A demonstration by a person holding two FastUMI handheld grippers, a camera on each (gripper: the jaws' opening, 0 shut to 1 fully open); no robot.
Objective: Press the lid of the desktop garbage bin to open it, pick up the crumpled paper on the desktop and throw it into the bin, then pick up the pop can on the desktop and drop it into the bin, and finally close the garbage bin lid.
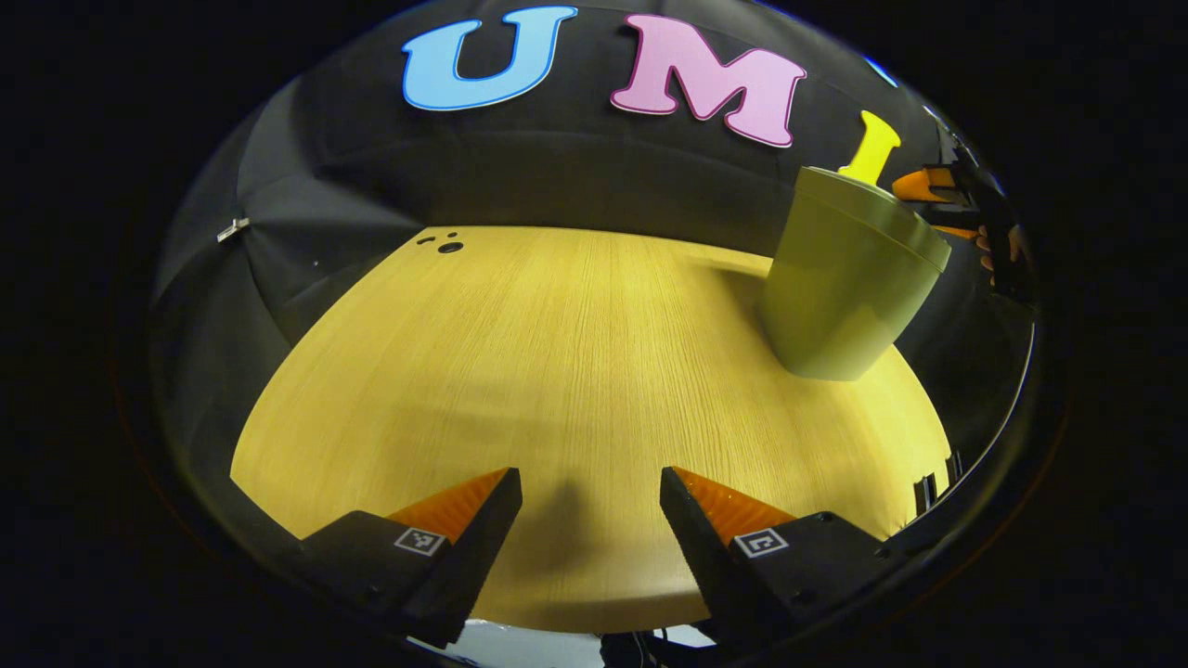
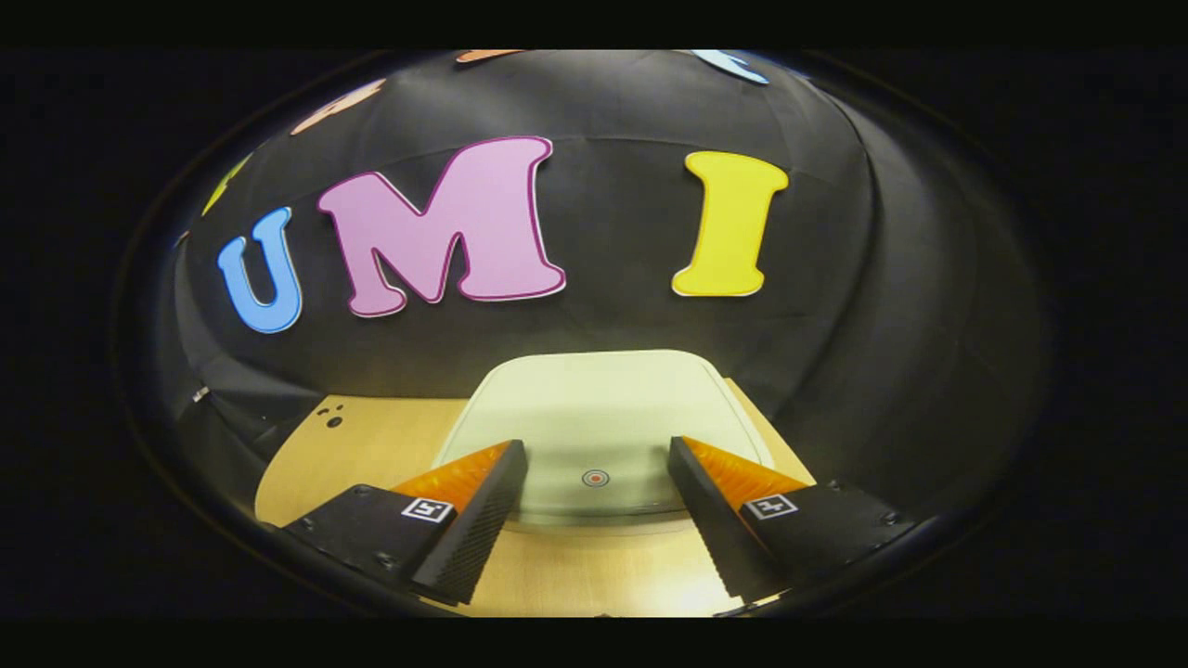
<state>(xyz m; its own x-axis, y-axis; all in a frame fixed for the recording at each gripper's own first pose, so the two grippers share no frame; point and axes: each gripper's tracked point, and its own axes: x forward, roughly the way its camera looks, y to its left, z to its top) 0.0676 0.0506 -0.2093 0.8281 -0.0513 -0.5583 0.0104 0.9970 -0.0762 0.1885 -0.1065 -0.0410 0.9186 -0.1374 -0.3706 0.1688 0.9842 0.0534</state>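
Left gripper view: the left gripper (image 1: pixel 591 496) sits at the bottom of the frame, fingers spread wide, nothing between them, bare wooden table (image 1: pixel 557 371) under them. Farther off, at the right of the frame, stands the green garbage bin (image 1: pixel 840 288), lid down. Just behind it at the far right edge shows the other gripper with a hand (image 1: pixel 998 255) on it.

Right gripper view: the right gripper (image 2: pixel 599 473) at the bottom centre, fingers wide apart, holding nothing, poised above the bin's pale lid (image 2: pixel 603 417). A small round mark (image 2: pixel 595 478) on the lid lies between the fingertips. Dark holes (image 2: pixel 331 416) dot the tabletop at the left.
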